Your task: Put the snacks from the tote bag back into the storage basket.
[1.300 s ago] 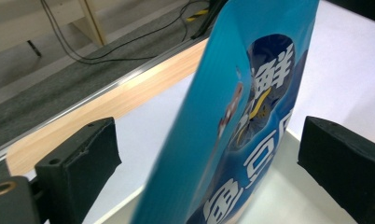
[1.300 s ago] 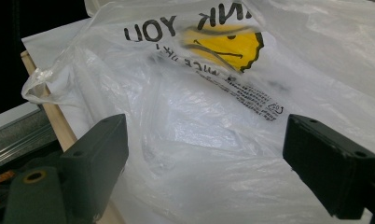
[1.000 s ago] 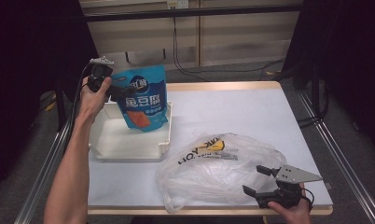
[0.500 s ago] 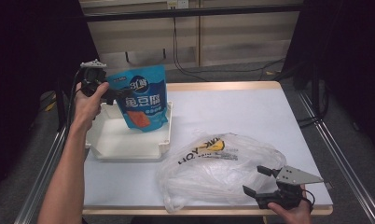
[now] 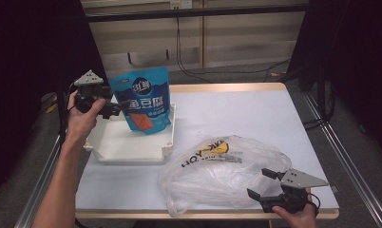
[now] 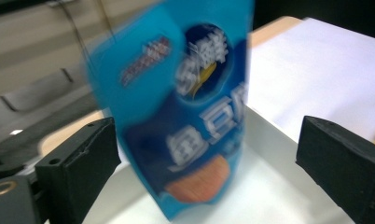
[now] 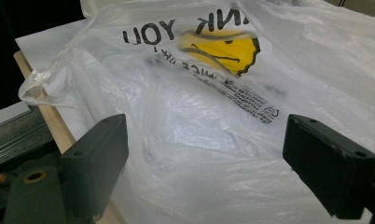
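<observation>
The blue snack pouch (image 5: 145, 101) stands upright in the white tray (image 5: 127, 151), leaning a little toward the tray's far right corner. It looks light and only half stiff: a glossy film pack that will buckle under a hard squeeze and could slide between smooth pads. Judging from its shape, the flat sealed band along the top edge, or the upper side seam, is the safest place to pinch, since the belly is puffed and slick.

The left gripper (image 5: 114, 108) sits just left of the tray's far left corner, at the pouch's left edge. Its jaws stand wide. In the left gripper view the pouch (image 6: 185, 107) stands between the jaws, nearer the left one, with clear space to the right one. The frame is blurred, so contact on the left side cannot be told.

The right gripper (image 5: 264, 184) rests well to the right of the tray, at the surface's (image 5: 255, 114) near edge, jaws spread wide and empty, facing the crumpled plastic bag (image 5: 222, 171), which is thin, soft and slippery.
</observation>
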Demonstrator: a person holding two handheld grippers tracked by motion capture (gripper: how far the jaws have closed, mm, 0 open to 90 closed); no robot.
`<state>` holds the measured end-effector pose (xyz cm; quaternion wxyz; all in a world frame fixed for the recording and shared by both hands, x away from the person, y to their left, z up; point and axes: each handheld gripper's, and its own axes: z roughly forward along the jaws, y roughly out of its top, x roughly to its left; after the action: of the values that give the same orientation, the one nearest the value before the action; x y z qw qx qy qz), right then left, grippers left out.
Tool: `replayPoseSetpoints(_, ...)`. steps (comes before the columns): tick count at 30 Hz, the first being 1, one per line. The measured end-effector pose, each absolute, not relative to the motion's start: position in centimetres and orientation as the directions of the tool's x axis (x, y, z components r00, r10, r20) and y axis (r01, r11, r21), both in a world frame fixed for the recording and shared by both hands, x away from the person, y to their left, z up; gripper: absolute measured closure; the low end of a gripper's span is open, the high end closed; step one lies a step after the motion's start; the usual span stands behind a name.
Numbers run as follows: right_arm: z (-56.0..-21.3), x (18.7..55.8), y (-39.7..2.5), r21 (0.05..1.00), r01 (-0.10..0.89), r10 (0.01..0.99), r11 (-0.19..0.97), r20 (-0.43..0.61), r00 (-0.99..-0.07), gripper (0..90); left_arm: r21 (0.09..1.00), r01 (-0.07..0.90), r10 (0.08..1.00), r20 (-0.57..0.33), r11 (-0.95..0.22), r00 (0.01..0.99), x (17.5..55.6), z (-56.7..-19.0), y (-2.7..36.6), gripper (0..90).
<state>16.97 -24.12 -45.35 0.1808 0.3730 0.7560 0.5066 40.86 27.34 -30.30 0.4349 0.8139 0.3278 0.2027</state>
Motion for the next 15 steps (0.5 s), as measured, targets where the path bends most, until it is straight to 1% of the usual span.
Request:
replayPoseSetpoints(5, -45.4, 17.0, -24.2, 0.902, 0.381, 0.752, 0.204, 0.105, -0.651, 14.5, 0.861, 0.359, 0.745, 0.033, -0.36, 0.666, 39.5, -31.2, 28.4, 6.2)
replayPoseSetpoints(7, -45.3, 17.0, -24.2, 0.903, 0.379, 0.752, 0.204, 0.104, -0.651, 14.5, 0.865, 0.359, 0.734, 0.017, -0.352, 0.679, 39.1, -31.7, 28.5, 6.2)
replayPoseSetpoints(9, -45.3, 17.0, -24.3, 0.903, 0.377, 0.753, 0.206, 0.1, -0.65, 14.7, 0.86, 0.348, 0.733, 0.042, -0.372, 0.679, 38.3, -32.1, 28.5, 6.2)
replayPoseSetpoints(12, -45.2, 17.0, -24.3, 0.903, 0.379, 0.755, 0.203, 0.102, -0.648, 15.0, 0.877, 0.327, 0.72, 0.031, -0.352, 0.693, 37.2, -32.3, 28.5, 6.2)
replayPoseSetpoints(13, -45.2, 16.9, -24.4, 0.904, 0.375, 0.755, 0.204, 0.099, -0.648, 15.1, 0.879, 0.318, 0.721, 0.04, -0.354, 0.691, 36.7, -32.4, 28.5, 6.1)
replayPoseSetpoints(14, -45.2, 16.9, -24.4, 0.906, 0.373, 0.755, 0.202, 0.098, -0.648, 15.2, 0.884, 0.311, 0.718, 0.037, -0.348, 0.695, 36.3, -32.4, 28.5, 6.1)
replayPoseSetpoints(15, -45.2, 16.9, -24.4, 0.907, 0.37, 0.757, 0.201, 0.096, -0.646, 15.5, 0.887, 0.319, 0.713, 0.015, -0.332, 0.701, 35.8, -32.4, 28.5, 6.1)
